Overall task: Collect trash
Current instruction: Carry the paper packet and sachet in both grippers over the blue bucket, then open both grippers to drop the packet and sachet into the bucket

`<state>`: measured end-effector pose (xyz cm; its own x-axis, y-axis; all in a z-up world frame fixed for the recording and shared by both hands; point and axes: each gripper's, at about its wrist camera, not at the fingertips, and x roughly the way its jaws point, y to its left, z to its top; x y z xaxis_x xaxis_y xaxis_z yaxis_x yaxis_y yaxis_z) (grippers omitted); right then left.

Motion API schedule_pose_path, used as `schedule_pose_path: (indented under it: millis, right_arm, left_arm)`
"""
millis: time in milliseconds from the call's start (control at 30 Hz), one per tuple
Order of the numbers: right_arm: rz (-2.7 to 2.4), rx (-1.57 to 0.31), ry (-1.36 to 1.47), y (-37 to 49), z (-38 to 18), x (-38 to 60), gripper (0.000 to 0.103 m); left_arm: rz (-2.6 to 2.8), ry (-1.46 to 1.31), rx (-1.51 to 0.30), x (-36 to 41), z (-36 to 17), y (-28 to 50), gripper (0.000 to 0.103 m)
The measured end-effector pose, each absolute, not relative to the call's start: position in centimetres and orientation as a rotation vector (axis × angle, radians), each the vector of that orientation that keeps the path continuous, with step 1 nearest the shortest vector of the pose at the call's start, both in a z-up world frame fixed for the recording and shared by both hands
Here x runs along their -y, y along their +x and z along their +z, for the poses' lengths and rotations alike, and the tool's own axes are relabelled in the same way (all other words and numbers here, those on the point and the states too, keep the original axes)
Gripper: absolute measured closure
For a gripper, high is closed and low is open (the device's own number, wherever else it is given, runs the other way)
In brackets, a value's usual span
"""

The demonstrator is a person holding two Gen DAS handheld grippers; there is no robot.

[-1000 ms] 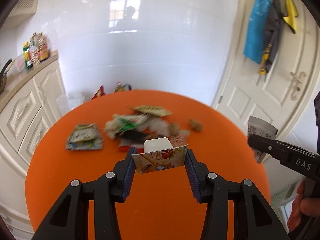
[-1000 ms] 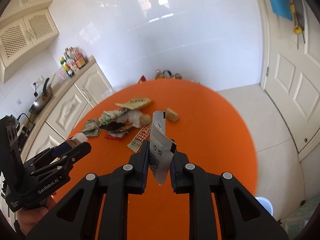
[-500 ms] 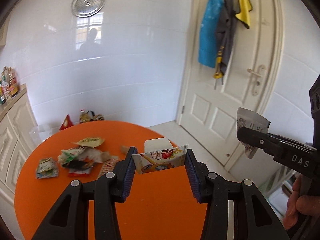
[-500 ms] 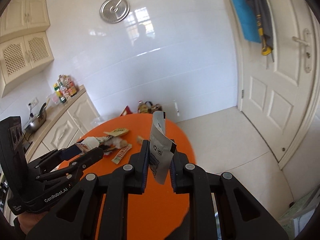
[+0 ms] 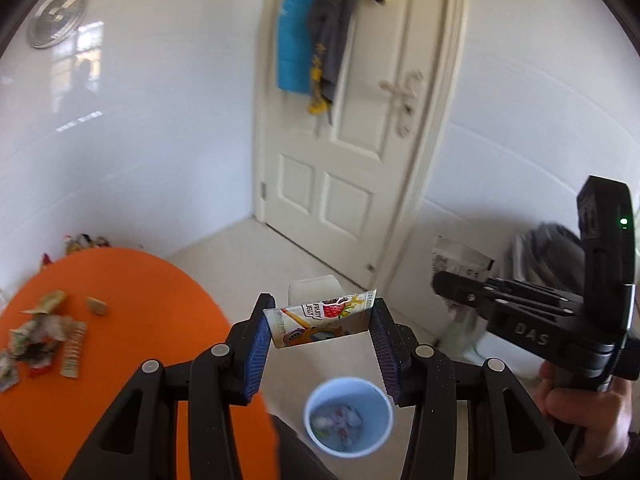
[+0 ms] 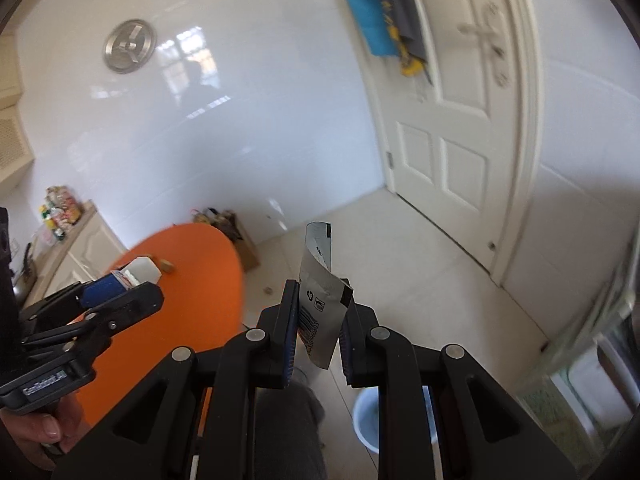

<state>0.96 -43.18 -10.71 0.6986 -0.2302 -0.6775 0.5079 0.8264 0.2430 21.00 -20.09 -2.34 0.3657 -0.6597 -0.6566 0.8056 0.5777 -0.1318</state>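
Observation:
My left gripper (image 5: 320,320) is shut on a fruit jelly cup (image 5: 320,320) with a colourful printed lid, held sideways between the blue pads above a pale blue bin (image 5: 347,416) on the floor that has wrappers in it. My right gripper (image 6: 319,320) is shut on a crumpled silver wrapper (image 6: 320,300) that sticks up from the pads. The bin's rim (image 6: 366,424) shows partly behind the right gripper's fingers. The right gripper (image 5: 452,288) with its wrapper appears at the right of the left wrist view. Several wrappers (image 5: 44,332) remain on the orange round table (image 5: 132,312).
A white panelled door (image 5: 360,152) with hung cloths stands ahead. Cream cabinets (image 6: 72,248) with bottles line the left wall. A cardboard box (image 6: 244,248) sits on the tiled floor behind the table. A glass-fronted unit (image 6: 600,340) is at the right. A hand (image 5: 584,416) holds the right gripper.
Both grippers have swung right, away from the table, still holding their items. The table has slid to the left of both views, and the floor and the blue bin have come into view below.

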Motion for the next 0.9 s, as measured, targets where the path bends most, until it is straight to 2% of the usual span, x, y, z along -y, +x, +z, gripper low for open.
schedule_pose_path:
  millis: [267, 467, 900]
  right_arm:
    - [-0.530, -0.866, 0.583, -3.2, -20.5, 48.5, 0.086]
    - [-0.549, -0.955, 0.674, -4.0, -25.8, 50.6, 0.086]
    - [-0.542, -1.068, 0.789, -3.3, -32.9, 53.1, 0.082]
  left_arm:
    - [-1.056, 0.393, -0.910, 26.7, -9.7, 20.2, 0.060]
    - [-1.056, 0.449, -1.031, 29.8, -14.1, 21.8, 0.060]
    - [-1.039, 0.491, -1.237, 37.2, -19.4, 28.3, 0.057]
